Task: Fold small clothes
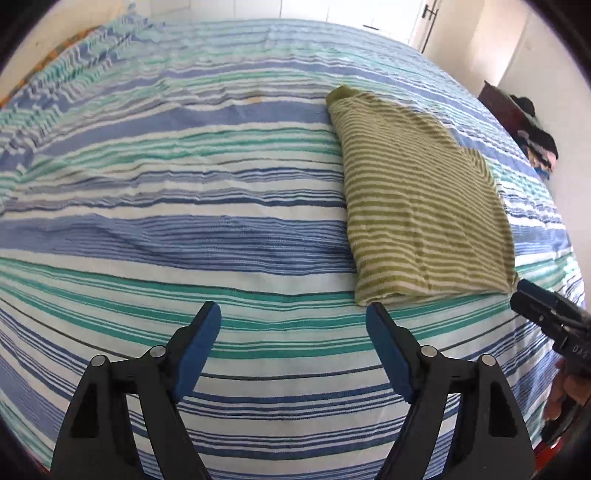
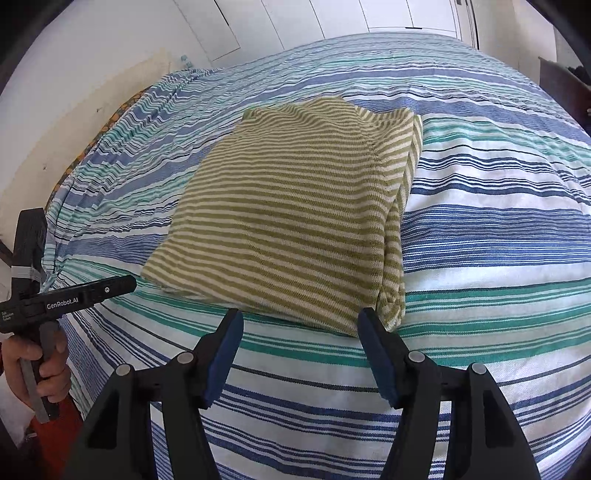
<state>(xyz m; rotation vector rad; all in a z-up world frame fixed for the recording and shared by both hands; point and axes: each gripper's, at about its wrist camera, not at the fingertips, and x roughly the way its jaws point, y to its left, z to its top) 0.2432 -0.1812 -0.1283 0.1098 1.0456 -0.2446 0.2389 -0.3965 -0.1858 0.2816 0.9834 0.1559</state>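
A folded green-and-white striped garment lies flat on the striped bedspread. My left gripper is open and empty, hovering over the bedspread just left of and below the garment's near corner. In the right wrist view the garment fills the middle, and my right gripper is open and empty, its fingertips just short of the garment's near edge. The right gripper's body shows at the right edge of the left wrist view. The left gripper's body shows at the left of the right wrist view.
The blue, teal and white striped bedspread covers the whole bed. A dark pile of clothes sits beyond the bed's right edge. White walls and cupboard doors stand behind the bed.
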